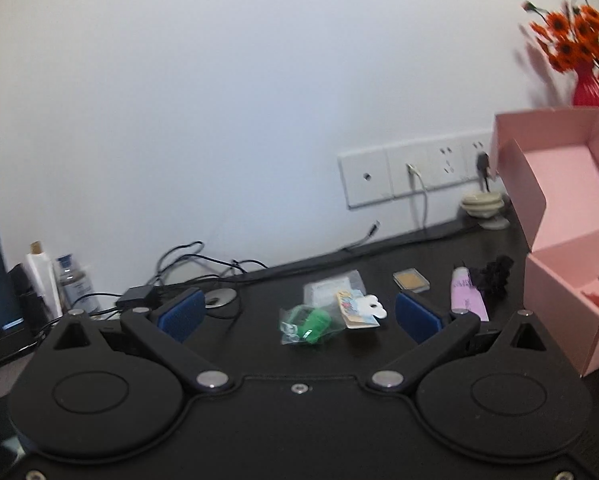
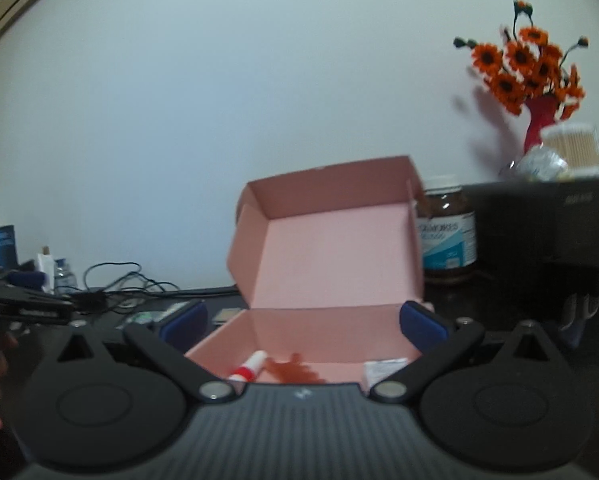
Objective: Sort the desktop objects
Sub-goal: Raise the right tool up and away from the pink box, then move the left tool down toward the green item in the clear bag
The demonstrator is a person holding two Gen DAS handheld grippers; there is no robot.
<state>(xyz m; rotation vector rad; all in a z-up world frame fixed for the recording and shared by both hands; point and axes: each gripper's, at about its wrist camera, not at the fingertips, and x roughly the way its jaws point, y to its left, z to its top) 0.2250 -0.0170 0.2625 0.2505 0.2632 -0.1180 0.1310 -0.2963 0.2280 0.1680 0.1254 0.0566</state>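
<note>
The left hand-held gripper point(image 1: 299, 316) hangs wide open above the dark desk point(image 1: 383, 344), its blue padded fingers point(image 1: 181, 314) gripping nothing. Between them lie a crinkly clear bag of green plastic pieces point(image 1: 305, 326), a flat printed card packet point(image 1: 359, 308), a pink tube point(image 1: 468, 296) and a black frilly clump point(image 1: 493, 278). The right hand-held gripper point(image 2: 303, 322) is equally spread and empty, poised over the open pink cardboard box point(image 2: 331, 248), which holds a red-and-white stick point(image 2: 248, 367), a reddish-brown item point(image 2: 295, 370) and a white sachet point(image 2: 383, 369).
</note>
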